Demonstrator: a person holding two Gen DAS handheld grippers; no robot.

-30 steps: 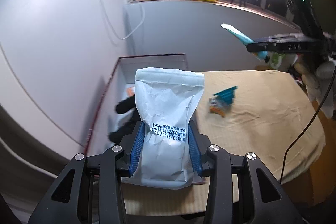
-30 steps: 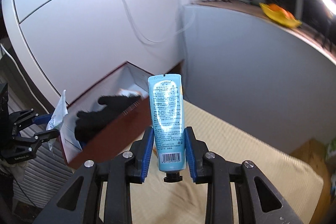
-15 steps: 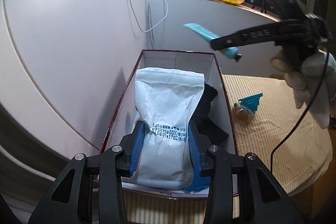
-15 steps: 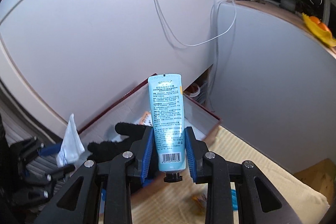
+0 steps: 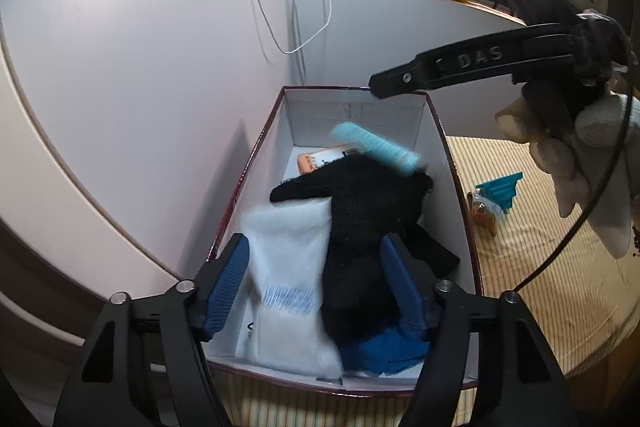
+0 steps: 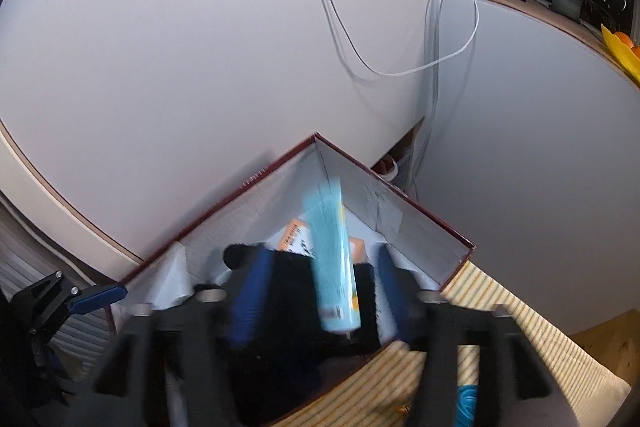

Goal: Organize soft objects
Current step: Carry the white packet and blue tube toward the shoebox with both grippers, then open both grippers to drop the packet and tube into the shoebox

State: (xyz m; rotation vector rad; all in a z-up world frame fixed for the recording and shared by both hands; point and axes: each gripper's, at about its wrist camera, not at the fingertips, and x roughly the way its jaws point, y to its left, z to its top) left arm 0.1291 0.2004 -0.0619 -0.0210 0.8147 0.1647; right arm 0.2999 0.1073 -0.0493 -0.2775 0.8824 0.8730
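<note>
Both grippers' jaws have just been opening: the left gripper point(image 5: 314, 279) over the blurred white crinkled pouch point(image 5: 286, 267), the right gripper point(image 6: 318, 291) around a loose light-blue plastic tube point(image 6: 334, 267), above the white-lined maroon cardboard box point(image 5: 436, 147).

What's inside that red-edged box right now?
In the box: a white pouch, black glove, blue cloth, orange packet and a blurred teal tube. Whatever lies beneath the glove is covered.

Maroon-edged box point(image 5: 454, 163), white inside — light-blue tube point(image 5: 376, 147), black fuzzy cloth point(image 5: 368, 219), white pouch point(image 5: 284, 267) with blue print. Blue pads point(image 5: 228, 283) on black hand-held gripper point(image 5: 316, 283); tan-striped cover point(image 5: 532, 275).
</note>
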